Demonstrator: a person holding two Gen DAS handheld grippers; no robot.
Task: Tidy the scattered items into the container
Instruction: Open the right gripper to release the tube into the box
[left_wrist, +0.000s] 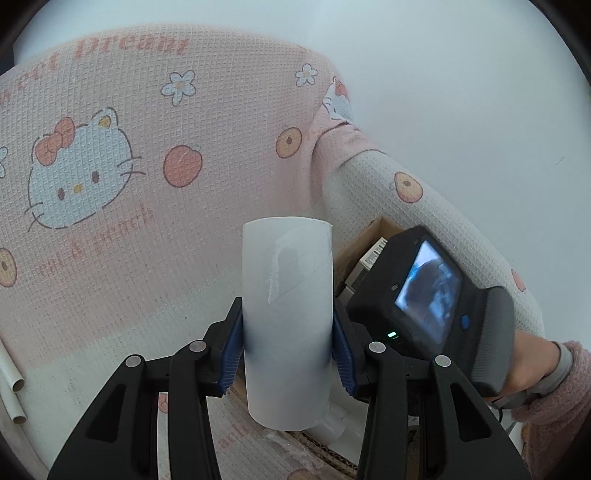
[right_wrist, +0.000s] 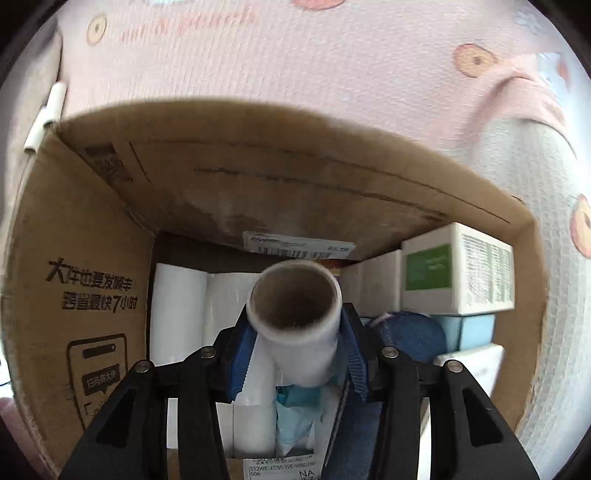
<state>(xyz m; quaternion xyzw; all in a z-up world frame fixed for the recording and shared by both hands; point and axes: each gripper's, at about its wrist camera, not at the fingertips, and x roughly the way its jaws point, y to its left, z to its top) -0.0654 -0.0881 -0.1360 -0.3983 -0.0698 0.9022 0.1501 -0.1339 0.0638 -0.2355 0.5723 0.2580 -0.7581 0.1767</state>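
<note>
The cardboard box (right_wrist: 92, 229) already holds rolls and cartons, while each claw, left claw (left_wrist: 287, 354) and right claw (right_wrist: 297, 341), grips one more white tube awaiting deposit.

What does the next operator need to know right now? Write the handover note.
Left tool: shut on a white tube, held upright above the pink printed cloth.
Right tool: shut on a second white tube, pointing down into the cardboard box.
Done: the box already holds white rolls, small cartons and a blue round item.
Left: release the right tube into the box, then bring the left one over. Thin tubes lie on the cloth beyond the box.
</note>
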